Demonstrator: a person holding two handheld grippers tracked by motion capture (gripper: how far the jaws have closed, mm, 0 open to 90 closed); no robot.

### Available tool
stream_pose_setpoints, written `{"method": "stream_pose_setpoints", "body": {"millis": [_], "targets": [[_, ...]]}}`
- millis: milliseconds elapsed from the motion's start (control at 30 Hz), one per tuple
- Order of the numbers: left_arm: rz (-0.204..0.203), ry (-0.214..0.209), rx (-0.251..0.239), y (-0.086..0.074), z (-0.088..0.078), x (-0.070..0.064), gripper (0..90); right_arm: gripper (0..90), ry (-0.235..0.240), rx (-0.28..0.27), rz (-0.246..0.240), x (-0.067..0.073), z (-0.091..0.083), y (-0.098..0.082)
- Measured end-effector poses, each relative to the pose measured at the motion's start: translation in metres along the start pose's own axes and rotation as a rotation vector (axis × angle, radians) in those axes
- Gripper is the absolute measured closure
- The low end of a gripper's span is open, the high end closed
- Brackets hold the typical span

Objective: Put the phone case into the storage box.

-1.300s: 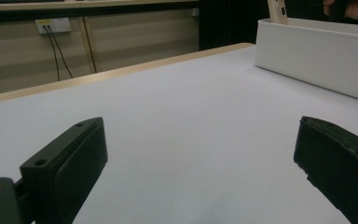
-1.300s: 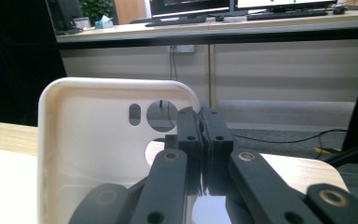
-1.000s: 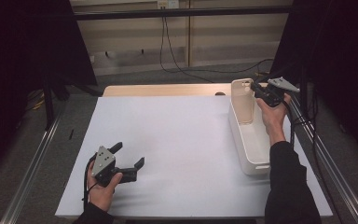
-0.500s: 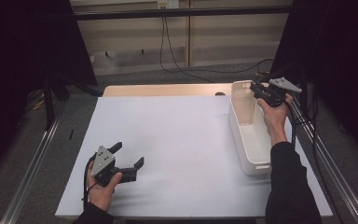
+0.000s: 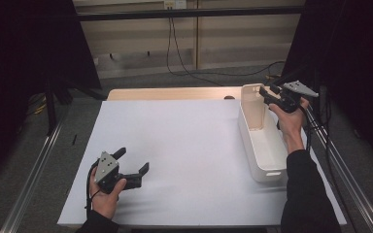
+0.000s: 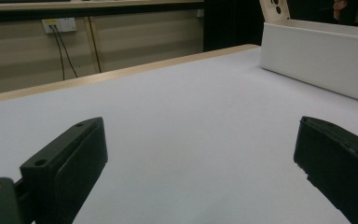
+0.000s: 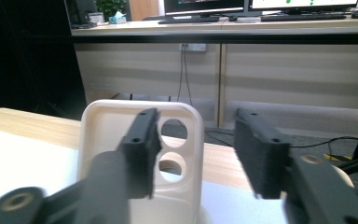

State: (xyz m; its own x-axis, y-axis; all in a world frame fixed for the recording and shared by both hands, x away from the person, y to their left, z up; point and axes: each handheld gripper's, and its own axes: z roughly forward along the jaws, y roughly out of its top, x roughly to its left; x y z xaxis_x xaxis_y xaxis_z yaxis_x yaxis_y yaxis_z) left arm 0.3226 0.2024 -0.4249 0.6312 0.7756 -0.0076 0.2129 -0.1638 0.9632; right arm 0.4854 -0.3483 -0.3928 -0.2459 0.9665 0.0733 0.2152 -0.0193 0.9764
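Phone case (image 5: 253, 108), cream-white, two round camera holes near its top, stands upright at the far end of the white bin (image 5: 267, 150), leaning against the end wall as far as I can tell. Looks like thin moulded plastic or silicone: light, a bit flexible, smooth so probably slippery, not fragile. Best hold is likely the top edge or a side rim, pinched across the thin wall; a squeeze across the open face would likely just bend it. Right tongs (image 5: 268, 94) hover just beside the case's top at the bin's far end, jaws have just been opening, now about half apart; in the right gripper view the left jaw sits in front of the case (image 7: 140, 158), no pad pressing on it, nothing between the pads, so it reads as let go. Left tongs (image 5: 135, 164) well apart from the bin, resting low on the counter (image 5: 184, 145) near its front-left edge, jaws wide, empty. The bin lies along the counter's right side; its near part looks bare.
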Motion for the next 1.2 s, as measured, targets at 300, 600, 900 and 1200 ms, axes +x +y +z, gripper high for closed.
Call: {"method": "stream_pose_setpoints", "body": {"millis": [300,600,900,1200], "targets": [[0.001,0.001,-0.006,0.000,-0.001,0.002,2.6,16.2,0.009,0.014,0.012,-0.005,-0.007,-0.002],[0.010,-0.002,-0.016,0.000,-0.006,0.005,2.6,0.0,0.006,0.010,0.013,0.000,-0.013,0.000],[0.010,-0.002,-0.023,0.001,-0.009,0.007,2.5,0.0,-0.013,0.012,0.014,-0.001,-0.020,-0.001],[0.010,0.002,-0.023,0.000,-0.010,0.007,2.5,0.0,-0.013,0.016,0.022,-0.004,-0.034,-0.003]]}}
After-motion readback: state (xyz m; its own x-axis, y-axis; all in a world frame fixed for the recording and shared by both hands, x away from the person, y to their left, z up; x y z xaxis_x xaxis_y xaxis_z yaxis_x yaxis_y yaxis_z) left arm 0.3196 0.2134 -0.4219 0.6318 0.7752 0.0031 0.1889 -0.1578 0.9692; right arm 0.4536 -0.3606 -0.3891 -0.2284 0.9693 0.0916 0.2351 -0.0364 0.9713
